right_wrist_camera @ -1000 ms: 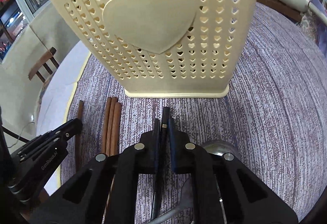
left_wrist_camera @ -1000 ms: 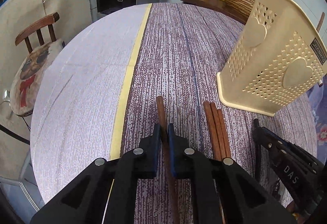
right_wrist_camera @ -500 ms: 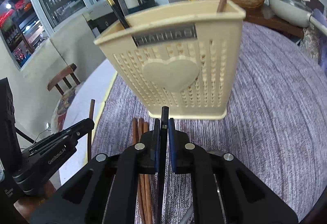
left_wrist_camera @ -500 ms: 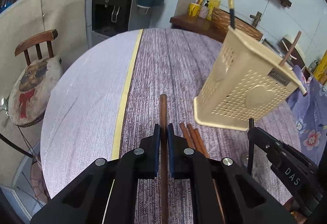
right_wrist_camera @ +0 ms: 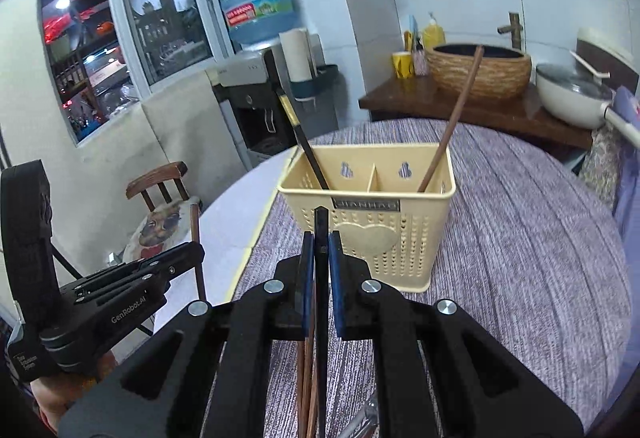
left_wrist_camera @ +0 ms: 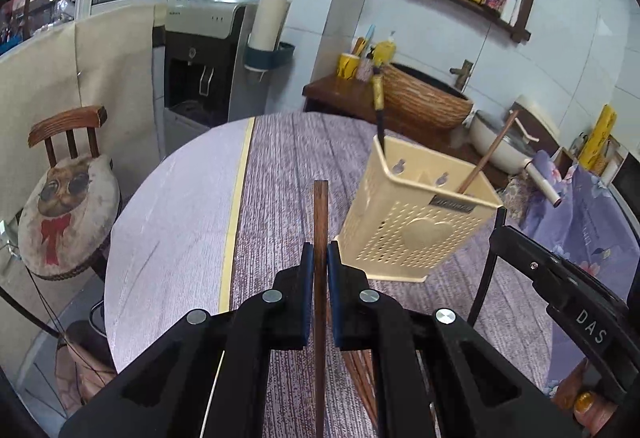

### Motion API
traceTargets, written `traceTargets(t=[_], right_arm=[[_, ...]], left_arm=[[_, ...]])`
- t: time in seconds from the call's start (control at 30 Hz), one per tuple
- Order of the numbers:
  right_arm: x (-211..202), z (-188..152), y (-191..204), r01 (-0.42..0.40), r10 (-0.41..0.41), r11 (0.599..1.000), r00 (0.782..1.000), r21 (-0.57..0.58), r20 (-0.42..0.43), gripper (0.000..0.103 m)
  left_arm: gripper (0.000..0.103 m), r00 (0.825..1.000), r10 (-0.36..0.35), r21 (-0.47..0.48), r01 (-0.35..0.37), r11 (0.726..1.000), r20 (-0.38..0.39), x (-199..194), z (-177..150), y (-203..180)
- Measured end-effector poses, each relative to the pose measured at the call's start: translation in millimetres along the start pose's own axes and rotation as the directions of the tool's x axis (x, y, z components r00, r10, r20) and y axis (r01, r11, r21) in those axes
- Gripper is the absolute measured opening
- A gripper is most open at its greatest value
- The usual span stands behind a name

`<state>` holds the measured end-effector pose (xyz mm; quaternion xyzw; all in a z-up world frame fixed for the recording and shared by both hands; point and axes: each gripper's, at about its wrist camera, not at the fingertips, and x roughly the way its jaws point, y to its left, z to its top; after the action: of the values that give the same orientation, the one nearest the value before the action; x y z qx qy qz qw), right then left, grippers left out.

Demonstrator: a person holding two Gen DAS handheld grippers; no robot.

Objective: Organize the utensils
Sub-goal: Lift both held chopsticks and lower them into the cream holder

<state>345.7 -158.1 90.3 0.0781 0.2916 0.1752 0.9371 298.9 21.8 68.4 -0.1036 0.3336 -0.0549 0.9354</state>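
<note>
Chopsticks ride upright for dropping in: left gripper (left_wrist_camera: pixel 318 262) pinches a brown chopstick (left_wrist_camera: pixel 320 214), right gripper (right_wrist_camera: pixel 319 252) a black chopstick (right_wrist_camera: pixel 321 234), both just before the cream holder (right_wrist_camera: pixel 376 230), sorted by compartment

Bench (left_wrist_camera: pixel 280 166): round top; purple-and-white streaked cloth over most of it, plain pale lilac section at left, yellow strip (left_wrist_camera: pixel 236 206) along the seam between the two.
Caddy (right_wrist_camera: pixel 384 230): cream perforated plastic, heart relief on front wall, two compartments; standing upright on streaked cloth.
Loose chopsticks (right_wrist_camera: pixel 306 382): brown wood, bundled side by side, flat on cloth in front of caddy, partly hidden.
Metal utensil (right_wrist_camera: pixel 366 424): only a sliver visible at lower edge; type unclear.
</note>
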Motion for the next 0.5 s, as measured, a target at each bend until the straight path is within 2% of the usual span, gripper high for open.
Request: traceTargets(t=[0.2,0.5], right_arm=[[-29.4,5.8,11.4,-0.012,0.014,0.999,0.999,-0.049,0.043,0.009],[-44.0,11.5,14.0,-0.017,0.021,0.997,0.998,-0.076,0.058,0.008]], left_arm=[[0.008,0.999,-0.012,0.022,0.011,1.0,0.042,-19.8,5.8,-7.1],[0.008,0.997,-0.039,0.046,0.036,0.998,0.066,-37.0,8.3,-14.9]])
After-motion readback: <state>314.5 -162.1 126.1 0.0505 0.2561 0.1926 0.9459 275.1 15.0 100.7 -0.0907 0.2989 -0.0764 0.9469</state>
